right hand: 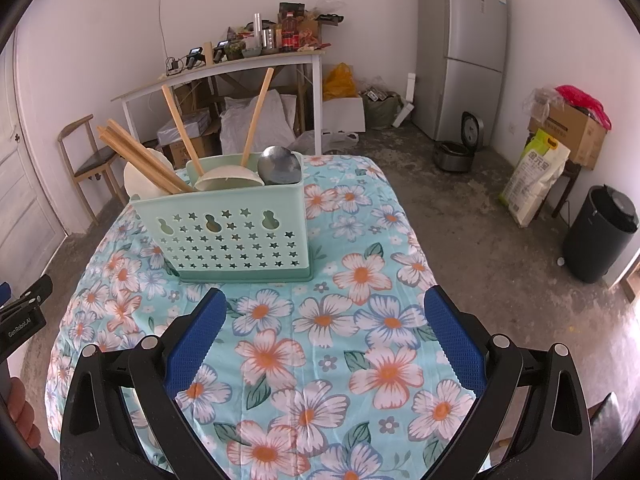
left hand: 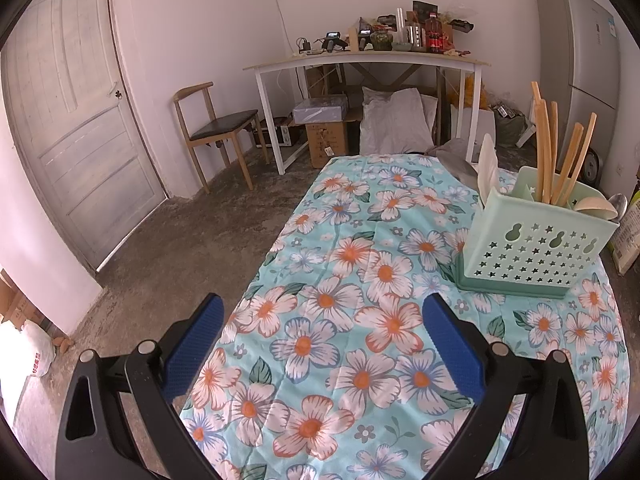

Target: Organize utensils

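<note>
Utensils, namely wooden chopsticks [right hand: 180, 132], pale spoons [right hand: 230, 179] and a steel ladle [right hand: 279, 166], are stood handle-down in a mint-green perforated plastic caddy [right hand: 228, 236] on the floral-clothed desk [right hand: 320, 360]. Left claw [left hand: 323, 354] and right claw [right hand: 326, 350] are held apart, empty, short of it; sorting is judged done.

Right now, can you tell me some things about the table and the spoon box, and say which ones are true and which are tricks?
1. The green utensil holder stands upright on the flowery tablecloth. True.
2. The right gripper is squeezing a spoon. False: it is open and holds nothing.
3. Wooden chopsticks stick up out of the holder. True.
4. The left gripper is shut tight. False: it is open, over bare cloth.
5. A metal spoon sits in the holder. True.
</note>
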A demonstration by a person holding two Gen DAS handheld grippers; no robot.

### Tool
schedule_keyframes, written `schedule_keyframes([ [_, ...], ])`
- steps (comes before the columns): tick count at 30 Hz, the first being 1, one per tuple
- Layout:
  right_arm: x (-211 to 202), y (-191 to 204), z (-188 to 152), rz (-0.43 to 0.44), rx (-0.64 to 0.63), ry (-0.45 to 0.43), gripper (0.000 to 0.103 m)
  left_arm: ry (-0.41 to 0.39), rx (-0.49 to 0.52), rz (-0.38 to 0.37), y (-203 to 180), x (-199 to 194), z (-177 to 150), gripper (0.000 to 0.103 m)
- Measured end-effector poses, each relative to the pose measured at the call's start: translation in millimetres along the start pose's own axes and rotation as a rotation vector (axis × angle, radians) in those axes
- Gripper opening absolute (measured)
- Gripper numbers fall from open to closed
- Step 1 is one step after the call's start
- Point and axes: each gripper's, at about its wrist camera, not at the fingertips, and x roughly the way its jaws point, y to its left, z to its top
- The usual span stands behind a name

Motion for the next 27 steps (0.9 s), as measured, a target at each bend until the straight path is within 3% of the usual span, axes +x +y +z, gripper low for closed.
schedule_keyframes([
  [27, -1.3, 0.2, -0.1, 0.004, 0.002, -0.002, 0.095, -0.002, -0.002, -0.002, 1.0, 0.0, 0.0, 0.097],
])
